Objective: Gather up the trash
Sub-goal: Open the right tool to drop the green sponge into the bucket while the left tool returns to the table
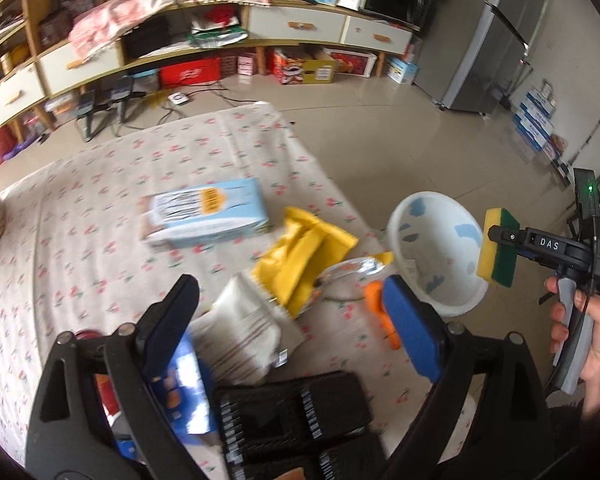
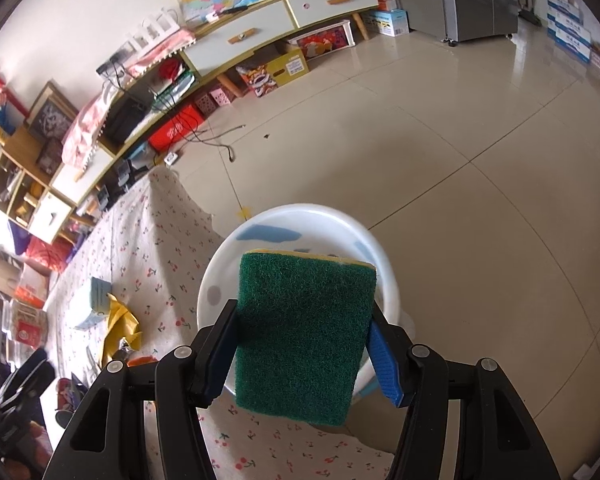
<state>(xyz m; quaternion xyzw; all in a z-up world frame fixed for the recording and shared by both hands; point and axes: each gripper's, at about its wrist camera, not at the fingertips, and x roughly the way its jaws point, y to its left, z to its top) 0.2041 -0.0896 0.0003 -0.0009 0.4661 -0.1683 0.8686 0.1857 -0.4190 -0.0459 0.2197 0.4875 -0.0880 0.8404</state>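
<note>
Right gripper (image 2: 304, 352) is clamped on the sponge (image 2: 306, 332) right over the white bin (image 2: 340, 220). Left gripper (image 1: 296, 320) hangs wide open and empty above the wrappers (image 1: 300, 256), so plenty's left on the cloth.

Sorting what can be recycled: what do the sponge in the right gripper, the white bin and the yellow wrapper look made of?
Sponge: soft yellow foam backed by a coarse green scouring layer; the fuzzy, fibrous face shows it.
White bin: likely moulded plastic, smooth and slightly glossy, with blue printed patches.
Yellow wrapper: probably thin plastic film, creased and shiny; beside it a silvery inside suggests foil lining.
</note>
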